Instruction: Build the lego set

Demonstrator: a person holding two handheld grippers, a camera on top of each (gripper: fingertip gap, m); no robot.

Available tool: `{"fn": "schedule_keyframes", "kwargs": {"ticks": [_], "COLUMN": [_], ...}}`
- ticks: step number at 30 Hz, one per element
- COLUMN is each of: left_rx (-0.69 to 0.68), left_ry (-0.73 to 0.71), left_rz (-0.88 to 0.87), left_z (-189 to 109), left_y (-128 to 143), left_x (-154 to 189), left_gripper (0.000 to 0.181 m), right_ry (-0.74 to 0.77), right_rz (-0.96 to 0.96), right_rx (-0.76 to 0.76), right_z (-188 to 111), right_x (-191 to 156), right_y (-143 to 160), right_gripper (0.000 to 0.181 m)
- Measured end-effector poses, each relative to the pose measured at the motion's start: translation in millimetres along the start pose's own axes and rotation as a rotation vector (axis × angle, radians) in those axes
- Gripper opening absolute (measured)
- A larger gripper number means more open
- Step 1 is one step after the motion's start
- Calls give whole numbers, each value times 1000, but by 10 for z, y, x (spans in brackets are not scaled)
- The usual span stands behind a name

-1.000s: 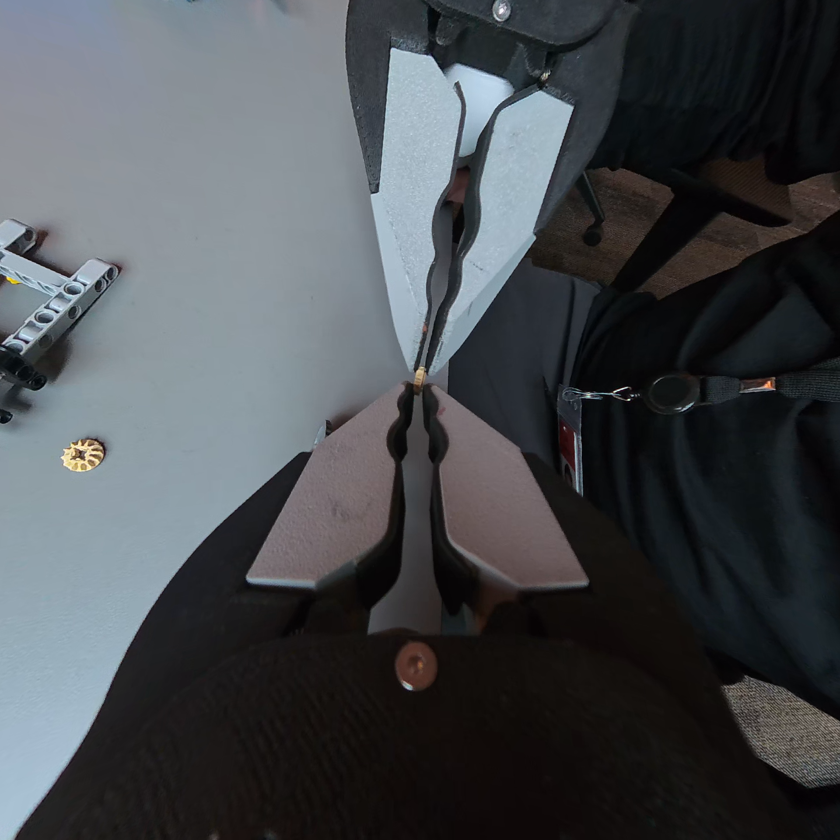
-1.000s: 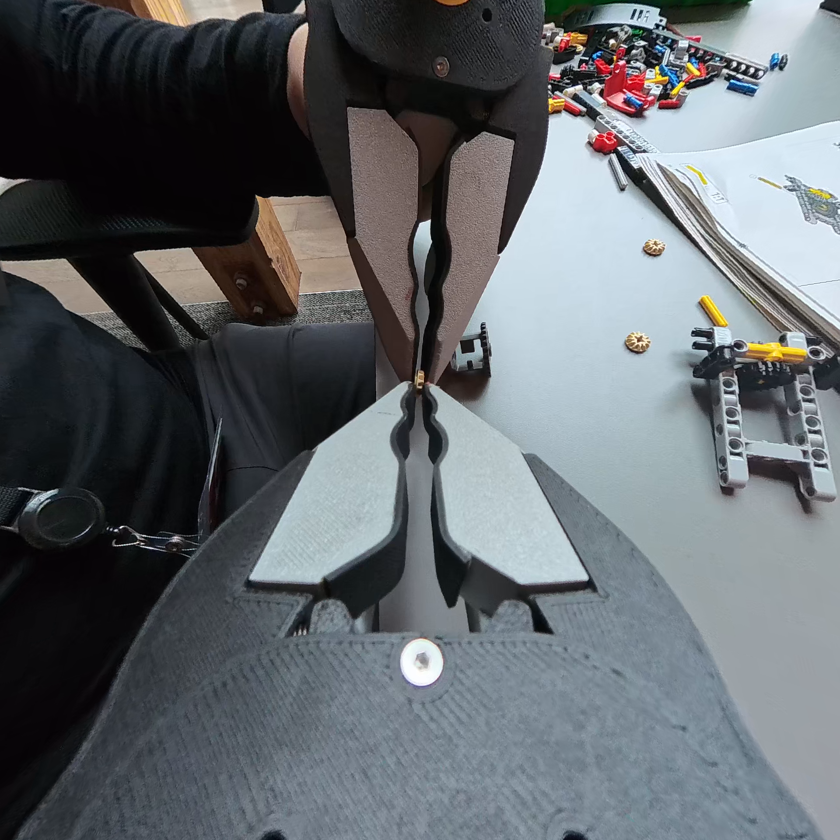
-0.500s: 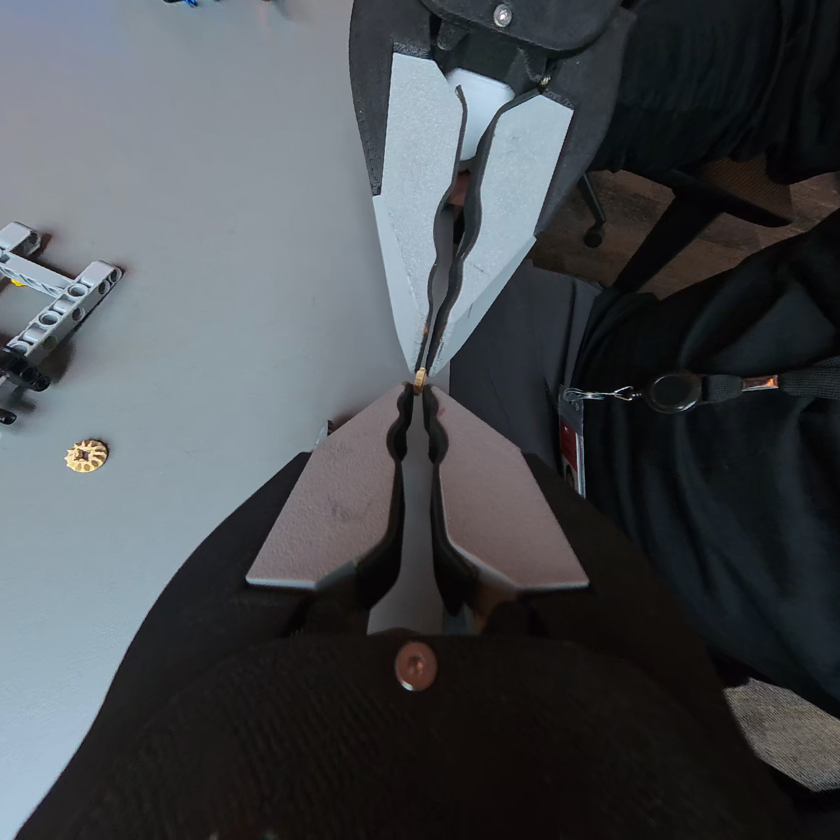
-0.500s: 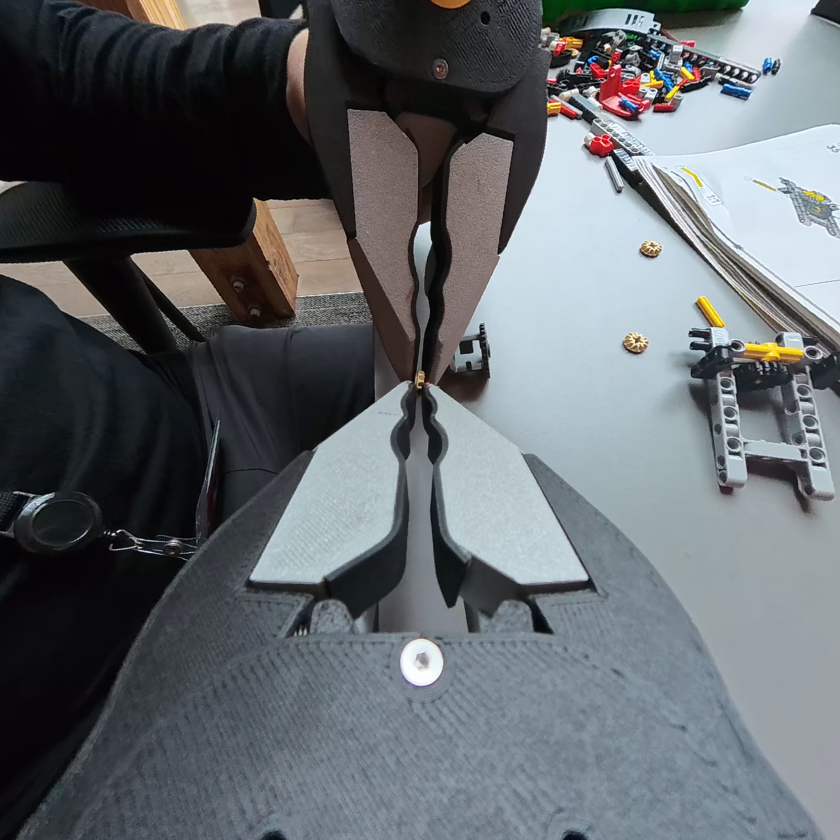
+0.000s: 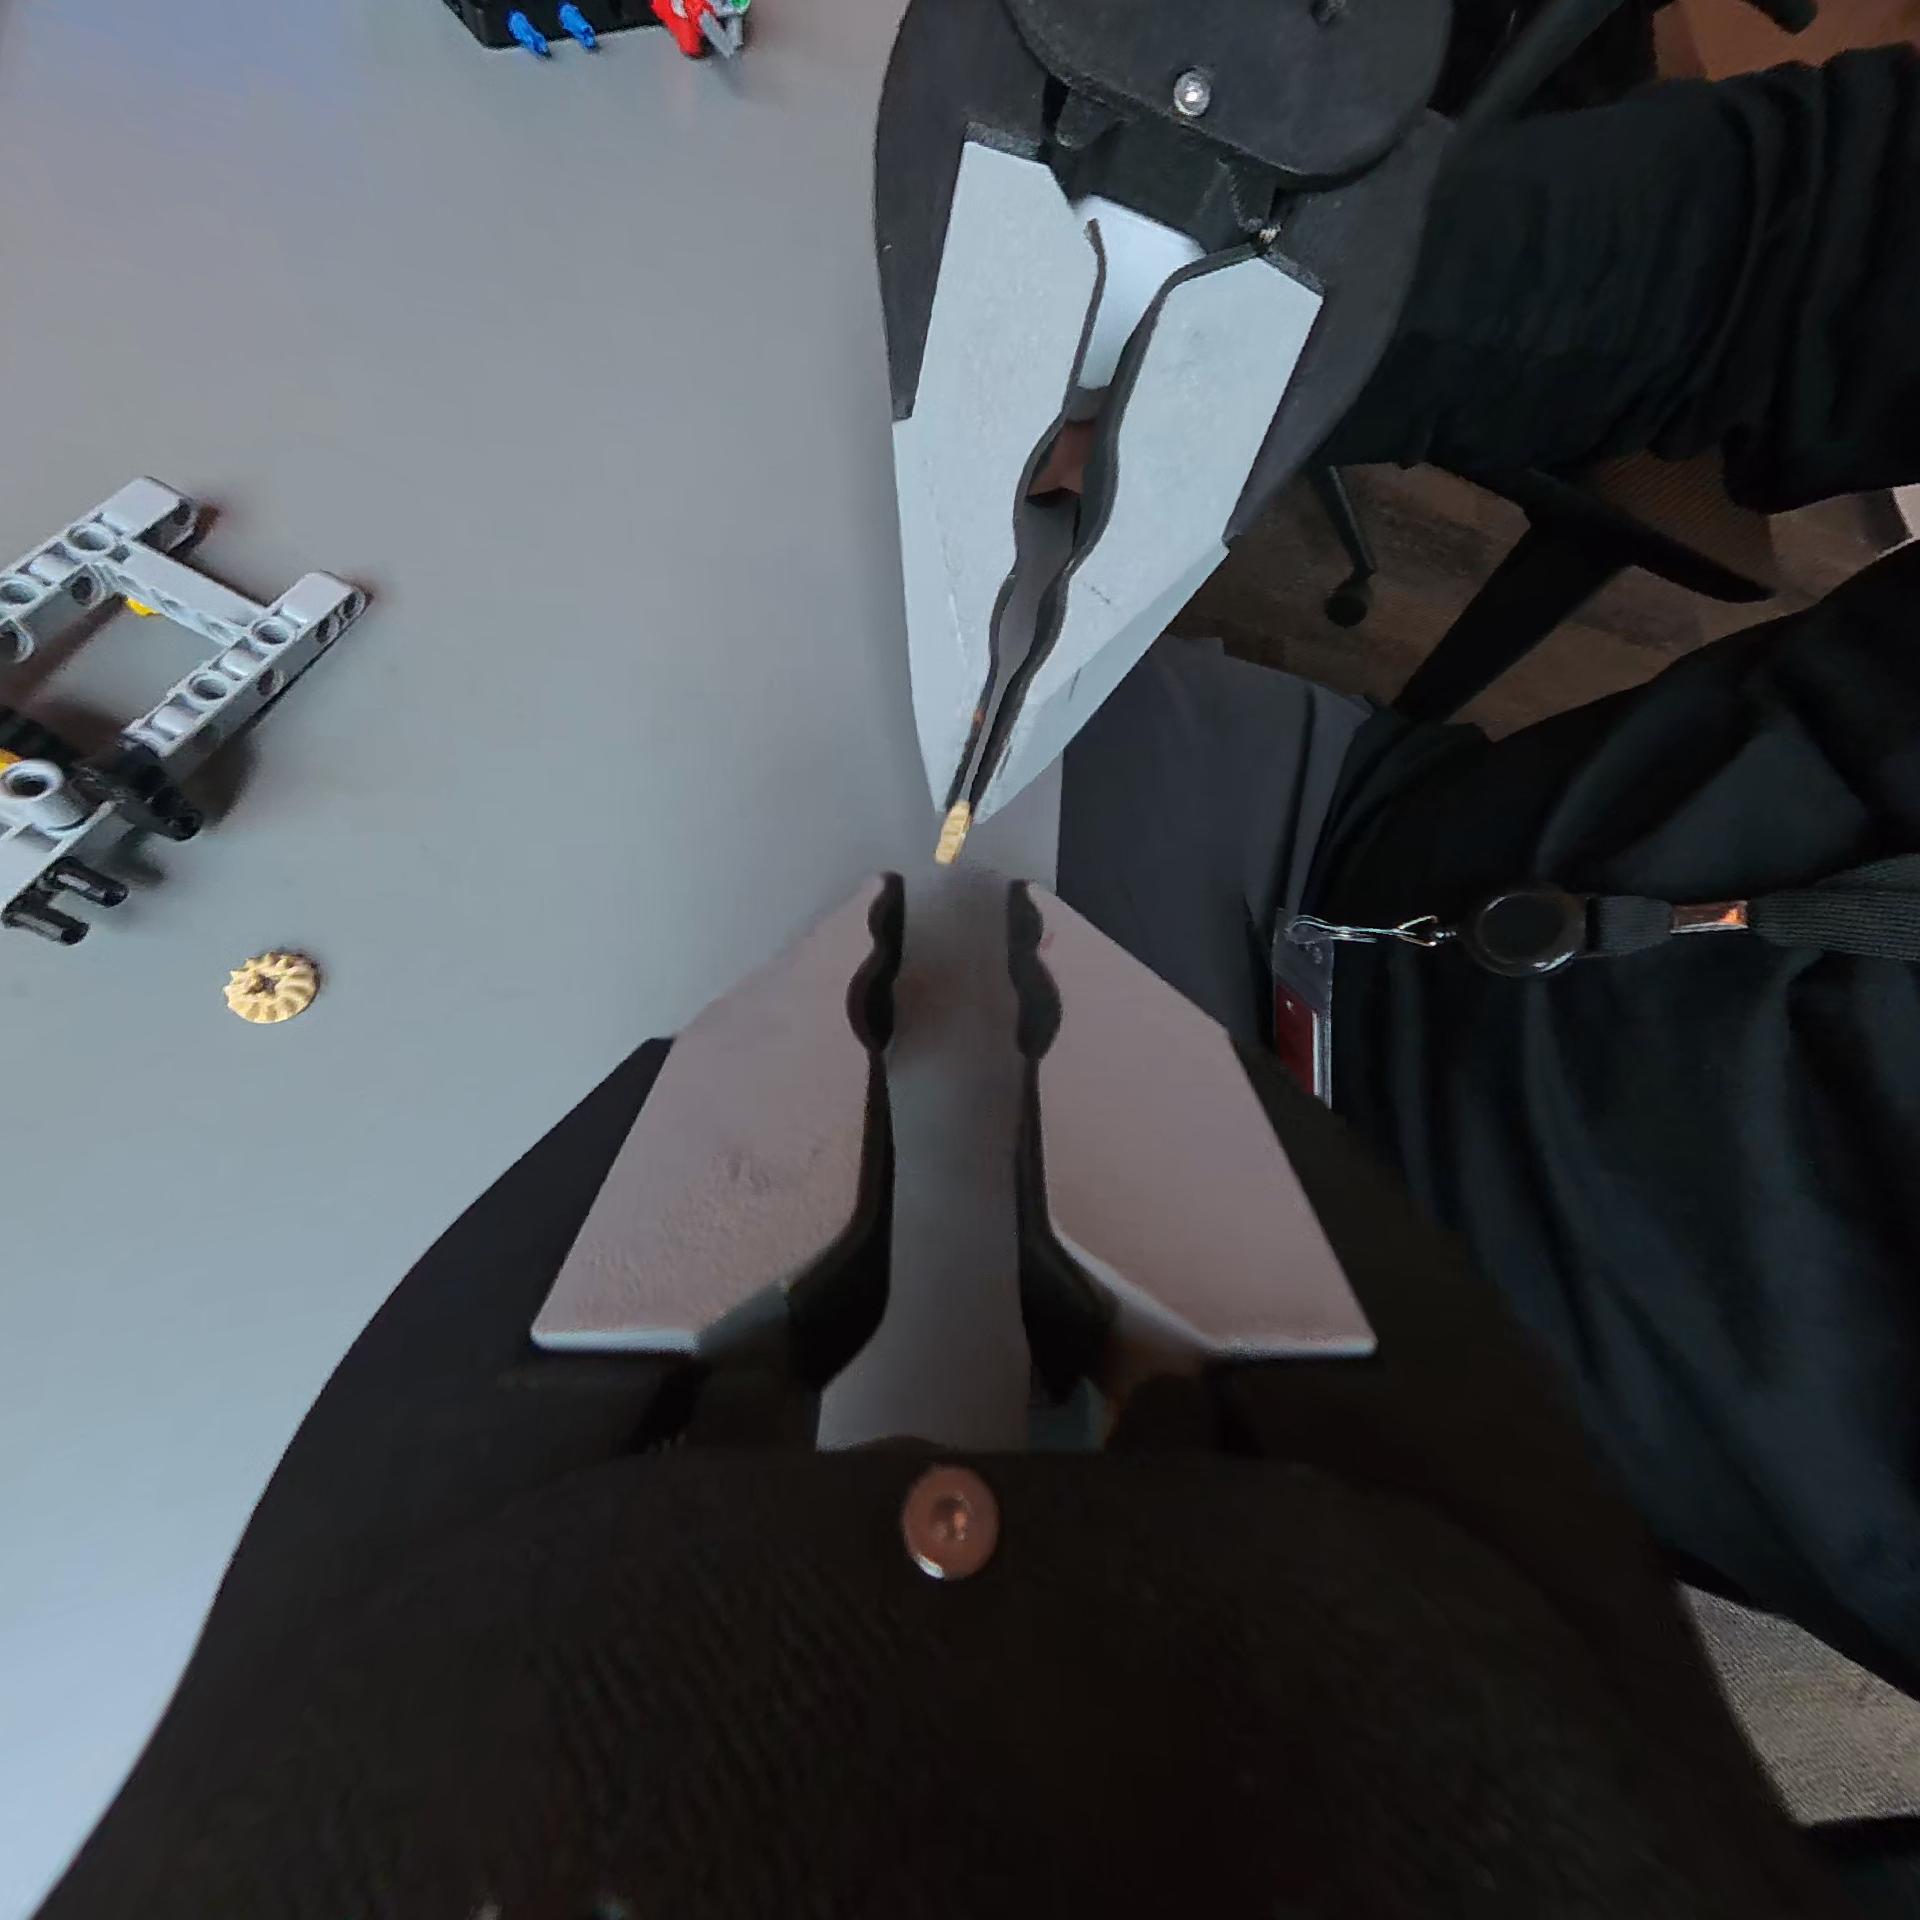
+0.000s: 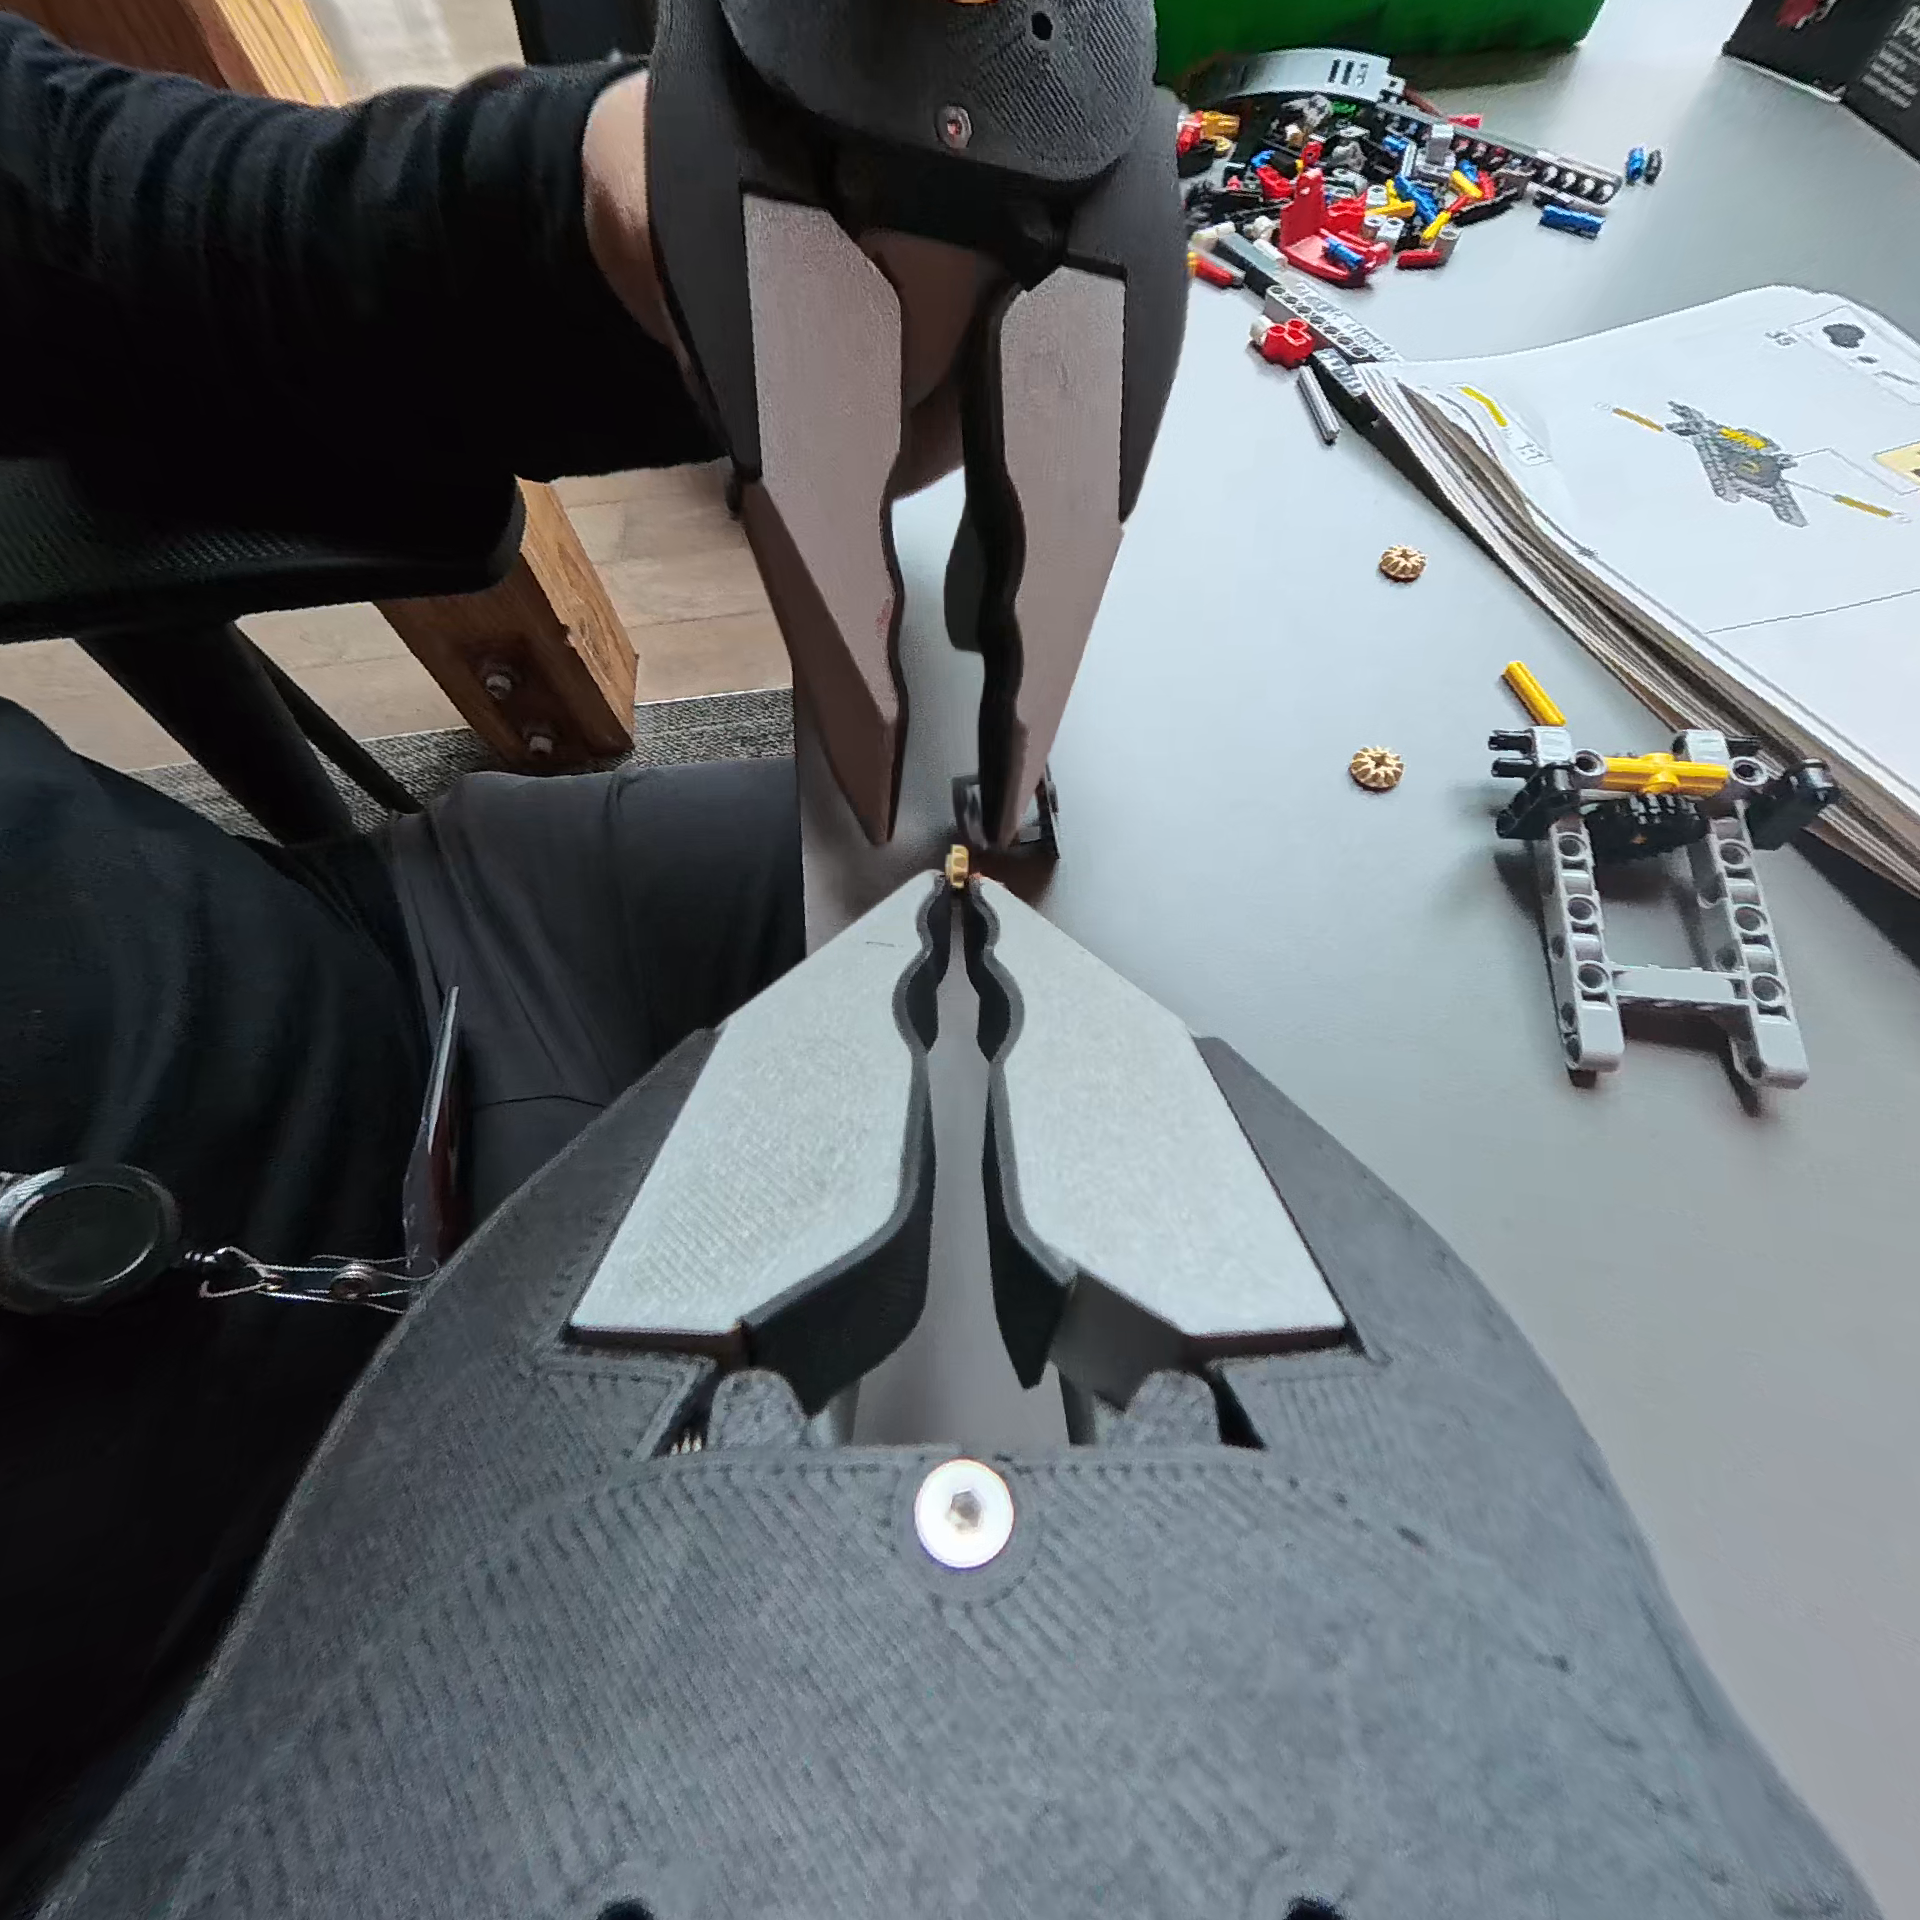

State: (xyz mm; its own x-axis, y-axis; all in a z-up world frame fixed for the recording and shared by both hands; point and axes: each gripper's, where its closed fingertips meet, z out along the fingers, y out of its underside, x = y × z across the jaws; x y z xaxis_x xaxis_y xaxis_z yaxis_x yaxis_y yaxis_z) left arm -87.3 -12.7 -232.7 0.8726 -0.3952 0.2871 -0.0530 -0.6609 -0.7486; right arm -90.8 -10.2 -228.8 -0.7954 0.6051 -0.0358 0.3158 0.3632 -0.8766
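Note:
A small tan gear (image 6: 957, 861) is pinched edge-on in the tips of my right gripper (image 6: 958, 883), which is shut on it. In the left wrist view the gear (image 5: 950, 831) sticks out of the right gripper (image 5: 961, 810) just beyond my left gripper (image 5: 951, 883). The left gripper is open and empty, a short gap from the gear. It also shows tip to tip with the right gripper in the right wrist view (image 6: 943, 831). Both hover over the table's near edge. The grey beam frame with black and yellow parts (image 6: 1652, 883) lies on the table to the right.
Two loose tan gears (image 6: 1377, 769) (image 6: 1402, 563) and a yellow axle (image 6: 1532, 694) lie near the frame. An open instruction booklet (image 6: 1714, 499) and a pile of loose pieces (image 6: 1382, 208) sit farther back. A small black part (image 6: 1039, 821) lies behind the left gripper. The person's lap is beside the table edge. The tips of both grippers are at nearly the same place. The yellow axle (image 6: 1532, 694) sits 15 centimeters or so from the ends of my left fingers.
My left gripper has opened, let go of the tan gear and drawn back a little. The right gripper still holds the gear.

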Motion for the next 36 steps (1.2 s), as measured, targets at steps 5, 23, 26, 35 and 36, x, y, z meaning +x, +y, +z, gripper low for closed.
{"fn": "schedule_keyframes", "kwargs": {"ticks": [5,23,26,35,36], "left_rx": [-30,-122,-127,-187,-196], "left_ry": [-90,-134,-133,-55,-53], "left_rz": [-6,259,301,339,345], "left_z": [-234,11,46,173,176], "left_y": [107,279,272,261,263], "left_x": [-154,-227,-174,43,53], "left_gripper": [34,24,24,23,23], "right_ry": [71,404,578,859,860], "right_rz": [-50,-497,-761,-1300,-1297], "right_rx": [-30,-83,-107,-130,-133], "right_z": [-46,-247,-377,-433,-441], "right_x": [48,-121,-207,-490,-477], "right_y": [38,71,-57,-179,-167], "right_gripper": [0,0,0,0,0]}}
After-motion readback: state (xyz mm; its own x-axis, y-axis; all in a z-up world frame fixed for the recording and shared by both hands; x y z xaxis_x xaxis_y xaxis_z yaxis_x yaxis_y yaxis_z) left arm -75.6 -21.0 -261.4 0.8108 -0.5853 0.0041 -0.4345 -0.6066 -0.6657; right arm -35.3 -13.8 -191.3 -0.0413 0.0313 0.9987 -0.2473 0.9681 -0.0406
